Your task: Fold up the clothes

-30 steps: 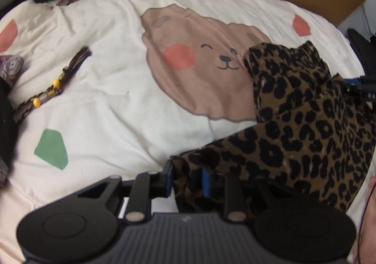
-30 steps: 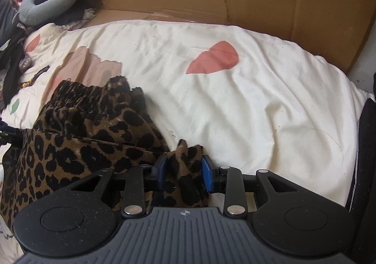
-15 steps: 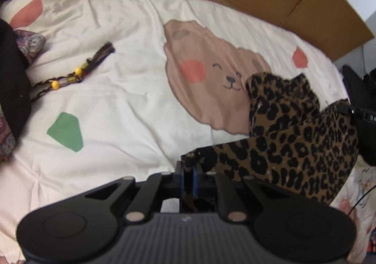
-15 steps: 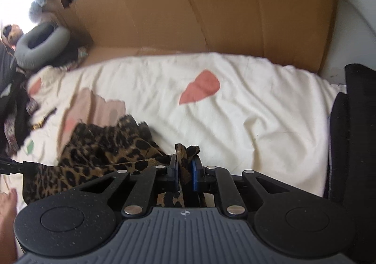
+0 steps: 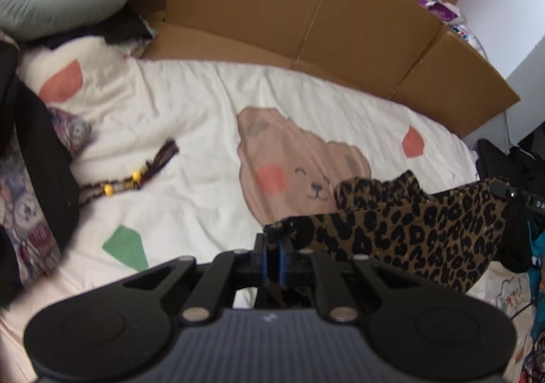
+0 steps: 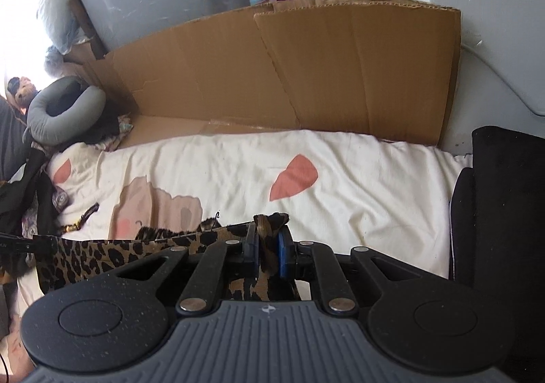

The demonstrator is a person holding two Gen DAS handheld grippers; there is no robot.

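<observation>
Left gripper (image 5: 271, 251) sat at lower centre of the left wrist view, jaws closed on a bunched corner of the garment (image 5: 419, 236), a leopard-print cloth. The cloth ran from that grip toward the right edge of the frame, stretched in a taut band with its far end at the other gripper, part of which showed at right. A loose fold of the same cloth stood up behind the band, in front of the bear (image 5: 293, 168) printed on the bedsheet (image 5: 190, 110). Right gripper (image 6: 267, 248) sat at lower centre of the right wrist view, jaws likewise clamped on a corner of the garment (image 6: 112, 255), a tuft poking up between the pads. From there the cloth ran to the left edge of that frame as a flat, nearly level strip held above the sheet (image 6: 357, 178). Cardboard (image 5: 306, 18) stood along the far side of the bed in the upper part of both views. A grey pillow (image 5: 58, 4) lay in the upper left of the left wrist view. A beaded cord (image 5: 136, 175) lay on the sheet at centre left, well apart from the garment. Dark clothing (image 5: 44, 171) was piled at the left edge. A black object (image 6: 500, 205) filled the right edge of the right wrist view.
</observation>
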